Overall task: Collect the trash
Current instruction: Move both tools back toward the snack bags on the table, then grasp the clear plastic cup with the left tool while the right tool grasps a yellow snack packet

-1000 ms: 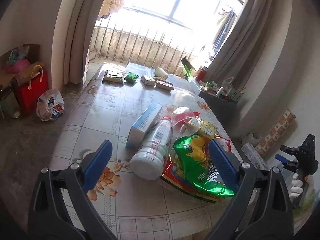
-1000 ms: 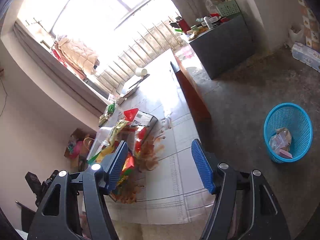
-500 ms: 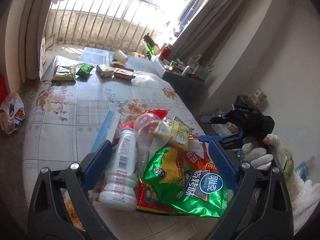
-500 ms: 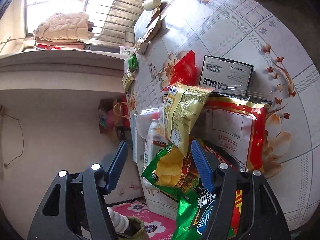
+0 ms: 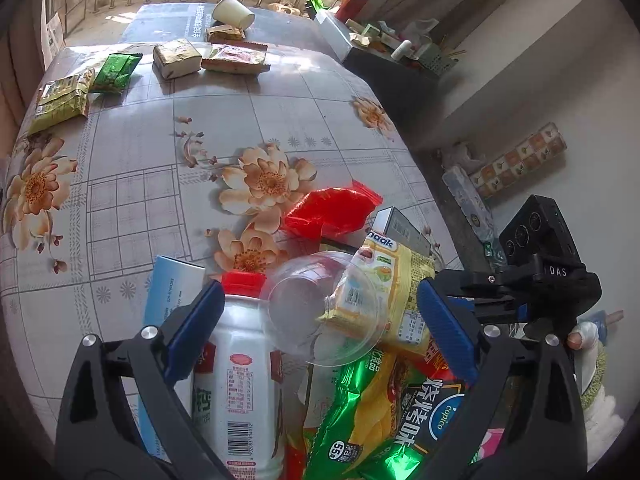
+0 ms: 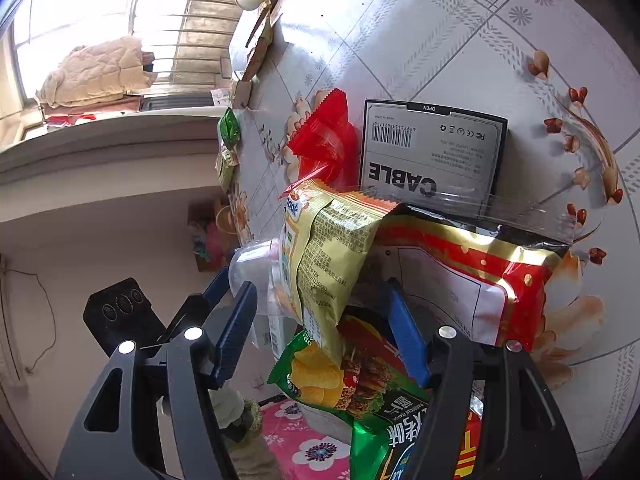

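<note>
A heap of trash lies at the near end of the flowered table (image 5: 132, 184). It holds a white bottle with a red cap (image 5: 236, 380), a clear plastic cup (image 5: 320, 316), a yellow snack packet (image 5: 384, 292), a green chip bag (image 5: 392, 412) and a red wrapper (image 5: 332, 212). My left gripper (image 5: 320, 328) hangs open just over the bottle's neck and the cup. From the other side, my right gripper (image 6: 320, 328) stands open with the yellow packet (image 6: 324, 248) loose between its fingers. The green bag (image 6: 360, 380) lies under it.
A grey CABLE box (image 6: 432, 152) and a large red-and-gold bag (image 6: 500, 272) lie beside the heap, and a blue-white carton (image 5: 168, 292) by the bottle. A paper cup (image 5: 234, 14) and several small packets (image 5: 176, 58) sit at the far end. A dark cabinet (image 5: 392, 76) stands off the table's right edge.
Both grippers have come down and closed in on the heap from opposite sides. The right one swung round from the floor and basket to face the pile. Neither has changed its opening.
</note>
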`<state>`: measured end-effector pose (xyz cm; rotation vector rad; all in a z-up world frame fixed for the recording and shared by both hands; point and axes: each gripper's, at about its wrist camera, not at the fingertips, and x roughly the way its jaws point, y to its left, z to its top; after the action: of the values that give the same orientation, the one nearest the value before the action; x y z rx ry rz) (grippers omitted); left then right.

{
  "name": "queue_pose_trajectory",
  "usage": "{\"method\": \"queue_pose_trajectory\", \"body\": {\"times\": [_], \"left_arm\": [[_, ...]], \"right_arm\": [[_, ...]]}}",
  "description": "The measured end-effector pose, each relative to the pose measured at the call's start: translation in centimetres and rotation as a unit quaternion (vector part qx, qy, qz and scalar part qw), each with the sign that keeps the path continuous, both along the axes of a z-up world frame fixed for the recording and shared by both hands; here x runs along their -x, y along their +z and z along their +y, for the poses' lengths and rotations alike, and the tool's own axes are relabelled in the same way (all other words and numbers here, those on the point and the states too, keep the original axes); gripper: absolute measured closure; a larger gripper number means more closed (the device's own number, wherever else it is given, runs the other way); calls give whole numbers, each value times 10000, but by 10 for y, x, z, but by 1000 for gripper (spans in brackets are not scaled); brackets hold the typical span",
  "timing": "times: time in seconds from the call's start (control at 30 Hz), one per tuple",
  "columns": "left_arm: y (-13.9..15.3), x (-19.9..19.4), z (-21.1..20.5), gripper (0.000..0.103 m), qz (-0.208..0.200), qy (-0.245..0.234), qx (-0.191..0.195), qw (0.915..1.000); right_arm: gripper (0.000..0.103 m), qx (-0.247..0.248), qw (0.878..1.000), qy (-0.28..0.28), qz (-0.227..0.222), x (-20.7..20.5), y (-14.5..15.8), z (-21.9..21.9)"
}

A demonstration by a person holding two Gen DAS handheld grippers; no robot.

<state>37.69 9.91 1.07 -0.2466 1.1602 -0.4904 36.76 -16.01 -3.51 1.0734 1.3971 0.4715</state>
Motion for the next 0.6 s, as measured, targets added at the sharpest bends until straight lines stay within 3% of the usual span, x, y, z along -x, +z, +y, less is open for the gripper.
{"method": "queue_pose_trajectory", "body": {"times": [0.3, 0.5, 0.6], "left_arm": [[-23, -6, -8, 10, 506, -68, -136, 9986], [-31, -7, -6, 11, 649, 44, -98, 9978], [-30, -8, -5, 20, 625, 99, -95, 9980]], "right_arm": [[46, -276, 9996, -20, 45, -2, -7, -4], [59, -306, 9995, -8, 38, -4, -10, 0], [67, -338, 9994, 8, 33, -4, -12, 1]]}}
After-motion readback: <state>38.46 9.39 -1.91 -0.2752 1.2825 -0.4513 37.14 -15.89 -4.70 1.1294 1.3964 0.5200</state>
